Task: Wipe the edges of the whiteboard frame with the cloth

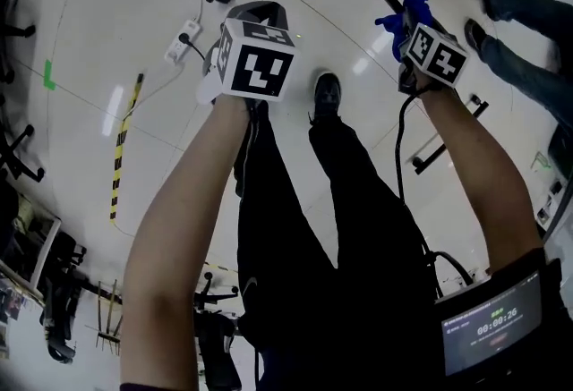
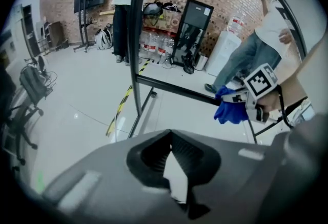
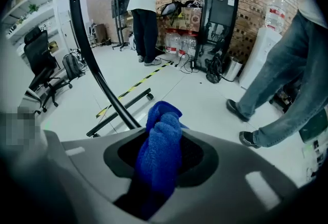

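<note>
right claw (image 3: 162,138) gripping cloth (image 3: 163,115), left claw (image 2: 171,138) closed

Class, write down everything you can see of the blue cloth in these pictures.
The blue cloth is fluffy, towel-like fabric, bunched into a thick wad. It is clamped between the jaws of the right gripper, its crumpled top poking out beyond them. It is held off the floor, close to the black whiteboard frame; whether it touches the frame cannot be told.

Green timer numbers on a small dark screen (image 1: 495,325) (too blurry to read for sure). Black-and-white square marks on the left cube (image 1: 258,65) and the right cube (image 1: 436,54). No other words readable.
</note>
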